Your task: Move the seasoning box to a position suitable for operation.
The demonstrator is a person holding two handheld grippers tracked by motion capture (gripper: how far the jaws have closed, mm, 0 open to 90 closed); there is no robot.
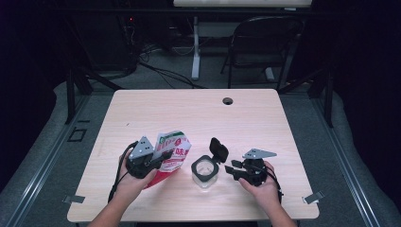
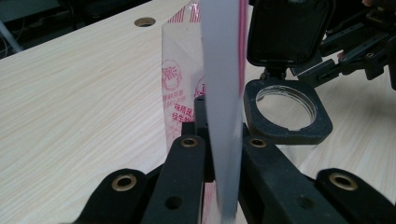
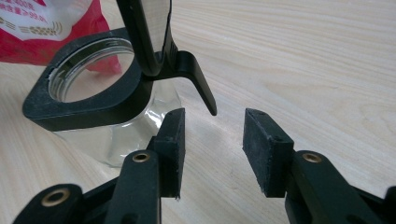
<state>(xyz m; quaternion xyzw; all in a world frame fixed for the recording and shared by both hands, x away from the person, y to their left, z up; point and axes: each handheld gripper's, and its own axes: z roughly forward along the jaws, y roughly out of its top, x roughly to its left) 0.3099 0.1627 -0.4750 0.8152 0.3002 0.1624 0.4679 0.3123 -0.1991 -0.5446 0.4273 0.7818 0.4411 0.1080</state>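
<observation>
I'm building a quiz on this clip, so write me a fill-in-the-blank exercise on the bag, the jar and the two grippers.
1. The left gripper is shut on the red and white ____.
2. The hinged lid of the clear jar stands ____.
3. The right gripper has its jaws ____, with nothing between the pads.
4. On the table, the jar stands between the bag and the ____ gripper.

Missing words: bag; open; open; right

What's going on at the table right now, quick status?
Left gripper shut on red-and-white bag, raised beside jar. Right gripper open, empty, just behind lid tab. Jar lid flipped up, mouth clear. Nothing blocking.
</observation>
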